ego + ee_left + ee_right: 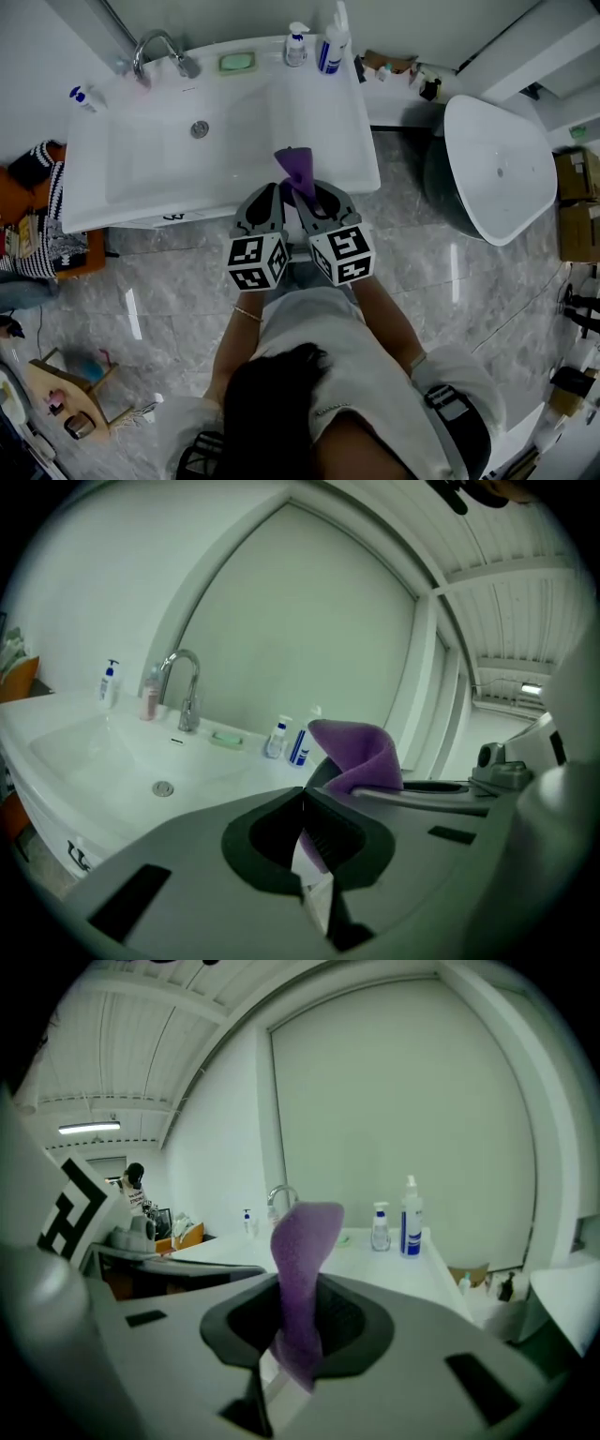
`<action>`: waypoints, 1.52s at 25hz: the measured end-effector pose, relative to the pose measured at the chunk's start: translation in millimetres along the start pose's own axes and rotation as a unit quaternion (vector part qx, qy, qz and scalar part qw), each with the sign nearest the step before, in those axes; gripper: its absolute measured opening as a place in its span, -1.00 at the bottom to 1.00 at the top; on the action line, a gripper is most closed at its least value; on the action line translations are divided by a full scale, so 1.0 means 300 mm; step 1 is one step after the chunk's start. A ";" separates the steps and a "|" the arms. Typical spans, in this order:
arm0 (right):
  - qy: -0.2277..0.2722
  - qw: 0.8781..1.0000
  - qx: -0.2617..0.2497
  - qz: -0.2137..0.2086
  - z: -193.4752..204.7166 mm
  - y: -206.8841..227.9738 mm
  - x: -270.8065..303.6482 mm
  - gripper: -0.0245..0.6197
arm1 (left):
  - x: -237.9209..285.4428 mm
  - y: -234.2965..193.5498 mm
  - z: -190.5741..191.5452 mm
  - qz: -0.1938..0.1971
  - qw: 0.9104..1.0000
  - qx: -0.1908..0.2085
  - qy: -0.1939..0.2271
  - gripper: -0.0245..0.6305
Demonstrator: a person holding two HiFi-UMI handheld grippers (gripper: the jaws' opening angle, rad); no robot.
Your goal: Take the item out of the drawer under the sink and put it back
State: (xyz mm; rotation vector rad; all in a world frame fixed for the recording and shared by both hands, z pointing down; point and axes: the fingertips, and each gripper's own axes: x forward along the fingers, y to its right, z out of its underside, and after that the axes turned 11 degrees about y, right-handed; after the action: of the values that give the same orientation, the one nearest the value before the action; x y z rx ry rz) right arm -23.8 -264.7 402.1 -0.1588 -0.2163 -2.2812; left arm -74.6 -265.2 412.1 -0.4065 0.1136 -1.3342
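White sink (141,178), faucet (161,49) and bottles (330,47) at its back rim; over the front edge, left gripper (273,194) and right gripper (317,195) side by side, both clamping the purple cloth (298,173).

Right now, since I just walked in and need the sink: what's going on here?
A person stands at the white sink with a gripper in each hand, side by side over its front edge. The right gripper is clamped on a purple cloth, which sticks up above its jaws. The left gripper is closed too, with a sliver of the same cloth between its jaws. Whether the drawer below is open can't be seen.
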 end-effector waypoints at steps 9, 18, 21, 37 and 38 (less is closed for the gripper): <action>0.070 0.996 -0.037 0.036 -0.166 0.048 0.012 -0.66 | 0.030 0.045 -0.165 0.019 0.997 0.026 0.065 -0.91; 0.090 0.993 -0.056 0.051 -0.222 0.034 0.009 -0.66 | 0.012 0.068 -0.224 0.027 0.995 0.043 0.086 -0.91; 0.094 0.992 -0.059 0.052 -0.224 0.021 0.004 -0.66 | 0.002 0.064 -0.223 0.028 0.995 0.043 0.085 -0.91; 0.087 0.992 -0.068 0.056 -0.205 -0.006 0.028 -0.66 | -0.013 0.038 -0.221 0.033 0.994 0.065 0.082 -0.91; 0.087 0.992 -0.068 0.056 -0.204 -0.004 0.030 -0.66 | -0.011 0.037 -0.220 0.034 0.994 0.064 0.082 -0.91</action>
State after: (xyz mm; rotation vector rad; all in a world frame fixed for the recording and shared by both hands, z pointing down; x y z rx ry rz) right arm -33.3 -283.1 343.7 -0.0404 0.0379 -2.1825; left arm -85.6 -274.6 346.7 -0.1817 0.1761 -1.2992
